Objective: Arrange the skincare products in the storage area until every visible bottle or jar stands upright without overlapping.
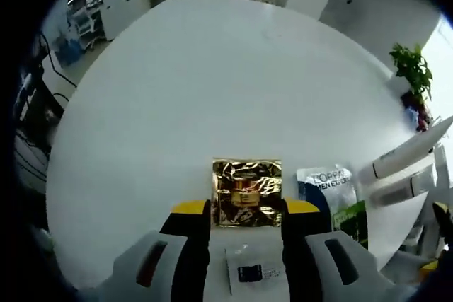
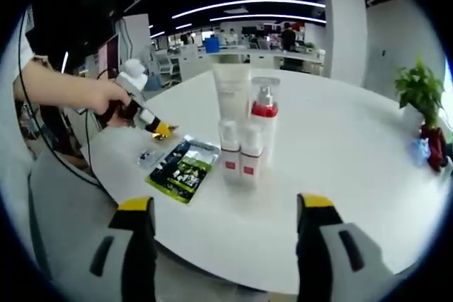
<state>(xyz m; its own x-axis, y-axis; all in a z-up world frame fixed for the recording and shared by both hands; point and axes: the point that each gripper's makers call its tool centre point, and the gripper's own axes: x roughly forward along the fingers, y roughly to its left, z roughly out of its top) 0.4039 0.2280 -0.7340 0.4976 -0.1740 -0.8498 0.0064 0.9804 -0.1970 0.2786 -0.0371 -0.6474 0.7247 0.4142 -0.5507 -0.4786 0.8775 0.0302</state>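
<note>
A gold foil sachet (image 1: 246, 190) lies flat on the white round table (image 1: 212, 83), just ahead of and between the yellow tips of my left gripper (image 1: 246, 208), which is open. A small white packet (image 1: 249, 272) lies between its jaws nearer me. In the right gripper view a white tube (image 2: 232, 92), a clear-capped pump bottle with a red collar (image 2: 264, 109) and two small white bottles (image 2: 238, 155) stand upright in a tight group. My right gripper (image 2: 227, 203) hangs open before the table edge, holding nothing. A hand holds the left gripper (image 2: 145, 119) at the left.
A blue and white sachet (image 1: 325, 180) and a green sachet (image 1: 352, 218) lie right of the gold one; the green sachet (image 2: 182, 167) also lies left of the bottles. White tubes (image 1: 405, 155) slant at the right edge. A potted plant (image 2: 419, 90) stands beyond the table.
</note>
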